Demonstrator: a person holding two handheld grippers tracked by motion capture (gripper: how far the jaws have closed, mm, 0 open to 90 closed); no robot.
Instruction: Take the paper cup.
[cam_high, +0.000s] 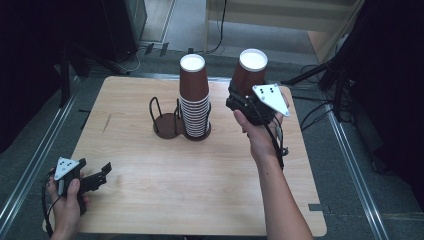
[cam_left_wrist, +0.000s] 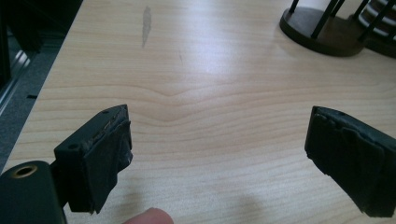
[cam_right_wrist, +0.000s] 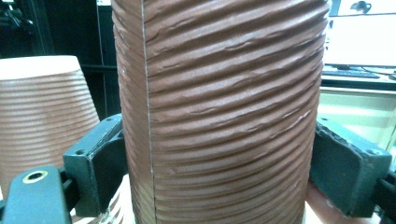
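Cup stack (cam_high: 195, 100) beside empty holder (cam_high: 165, 120)

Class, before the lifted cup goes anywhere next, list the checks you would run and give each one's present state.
1. Right gripper clamped on the lifted cup: ok, jaws press both sides.
2. Cup clear of the stack of cups: ok, beside it, apart.
3. Empty ring of the holder free: ok.
4. Left gripper out of the way: ok, open, at the table corner.
5. Only one cup taken: cannot tell.

Brown ribbed cup (cam_right_wrist: 224, 112), white base
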